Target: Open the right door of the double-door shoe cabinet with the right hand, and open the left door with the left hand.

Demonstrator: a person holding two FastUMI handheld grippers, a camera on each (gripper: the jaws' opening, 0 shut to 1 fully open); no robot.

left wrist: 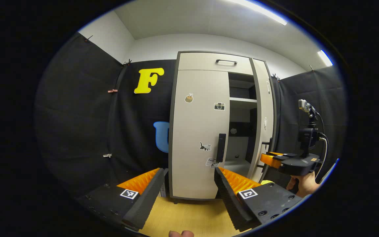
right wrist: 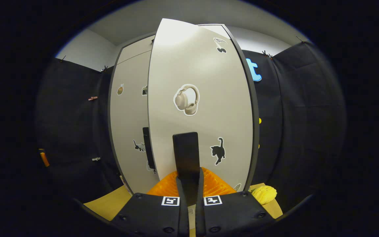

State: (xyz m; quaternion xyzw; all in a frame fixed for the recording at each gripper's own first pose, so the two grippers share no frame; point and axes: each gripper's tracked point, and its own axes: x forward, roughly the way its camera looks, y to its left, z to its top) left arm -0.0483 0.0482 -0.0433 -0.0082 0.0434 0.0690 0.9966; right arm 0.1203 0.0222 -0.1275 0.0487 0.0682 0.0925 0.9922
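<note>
Wood table (left wrist: 189, 214), dark booth. Shoe cabinet (left wrist: 209, 62) upright, long axis 12 to 6. Right door (right wrist: 202, 82) swung out, its handle (right wrist: 186, 154) clamped by right tool (right wrist: 189, 187). Left door (left wrist: 199, 131) closed; left tool (left wrist: 188, 184) spread wide at 6.
</note>
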